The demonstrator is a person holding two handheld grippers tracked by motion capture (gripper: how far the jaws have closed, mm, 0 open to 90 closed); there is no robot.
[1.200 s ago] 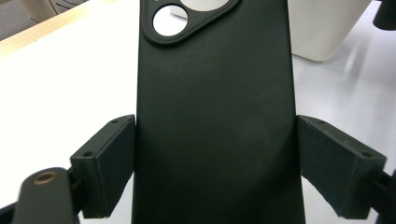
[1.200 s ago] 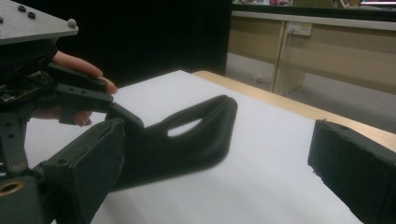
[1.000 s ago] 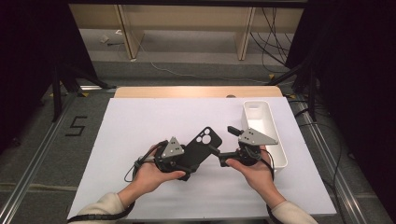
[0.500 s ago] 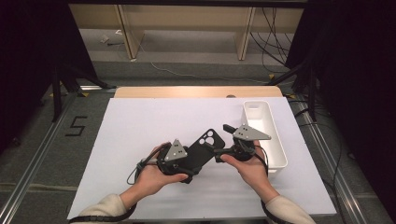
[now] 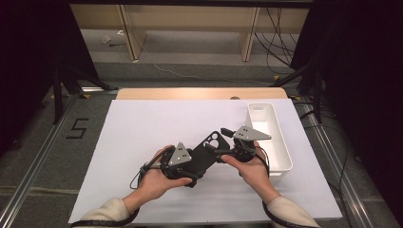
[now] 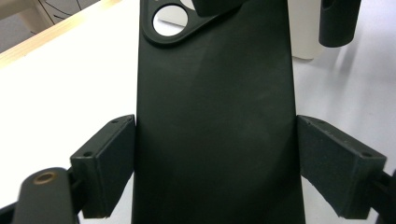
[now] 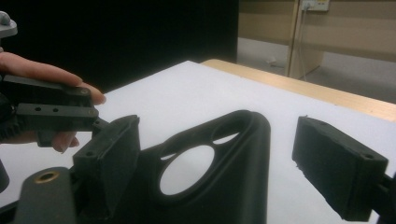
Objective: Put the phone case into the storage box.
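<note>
Your left gripper [image 5: 183, 164] pinches the black phone case [image 6: 215, 116] across its width; your right gripper [image 5: 228, 145] fingers [image 7: 338, 165], just closing, straddle its camera-hole end untouched. Centre that end before squeezing. Its long axis runs from left fingers toward the white bin [image 5: 273, 137].
</note>
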